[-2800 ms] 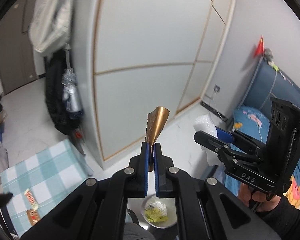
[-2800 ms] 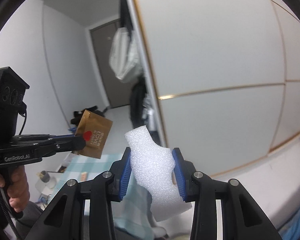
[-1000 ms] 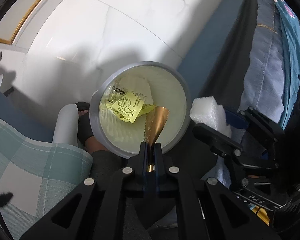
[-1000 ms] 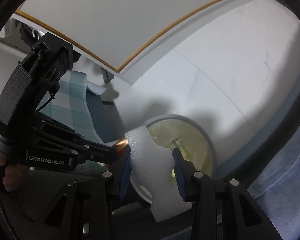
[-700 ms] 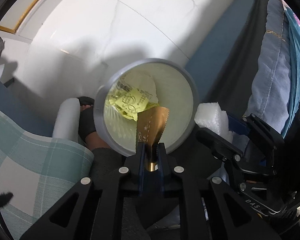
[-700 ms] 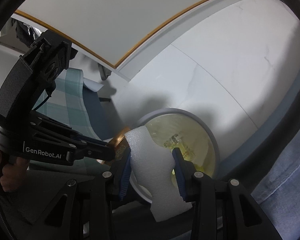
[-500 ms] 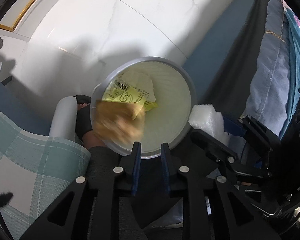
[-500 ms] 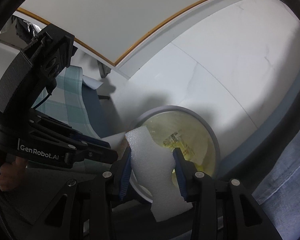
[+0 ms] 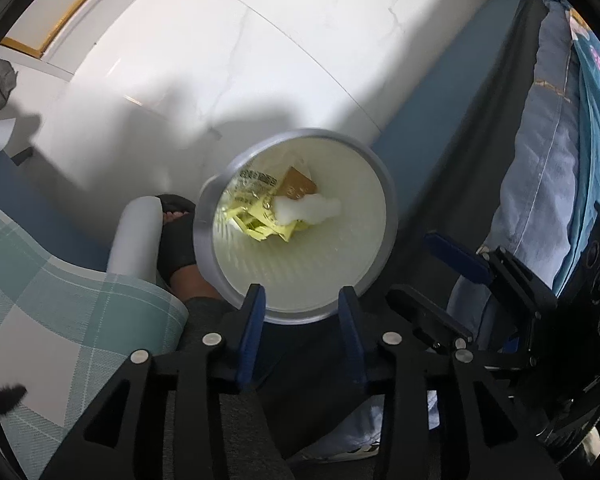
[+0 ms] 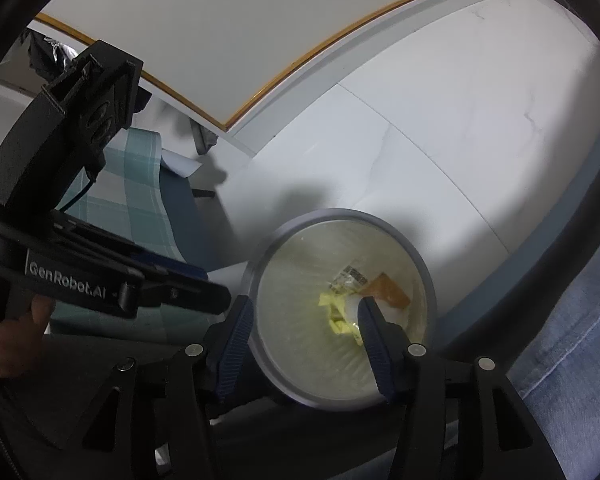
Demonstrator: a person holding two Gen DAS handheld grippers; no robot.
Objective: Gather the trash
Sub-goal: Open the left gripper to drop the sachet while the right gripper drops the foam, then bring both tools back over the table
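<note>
Both claws, left gripper and right gripper, are opening, empty; below them, the foam chunk looks light and squashy, best pinched across its narrow waist.

The left gripper points steeply down over a round bin with a grey rim and a pale inside; its jaws are opening and nothing is between them. At the bottom of the bin lie a yellow wrapper, a gold sachet and a white foam piece that rests on top of both. The right gripper reaches in from the right, just beside the bin's rim, with one blue pad showing and its jaws parting with nothing in them. Left of the bin a foot in a dark sandal stands on the white floor, next to a checked cloth. Blue bedding fills the right edge.
</note>
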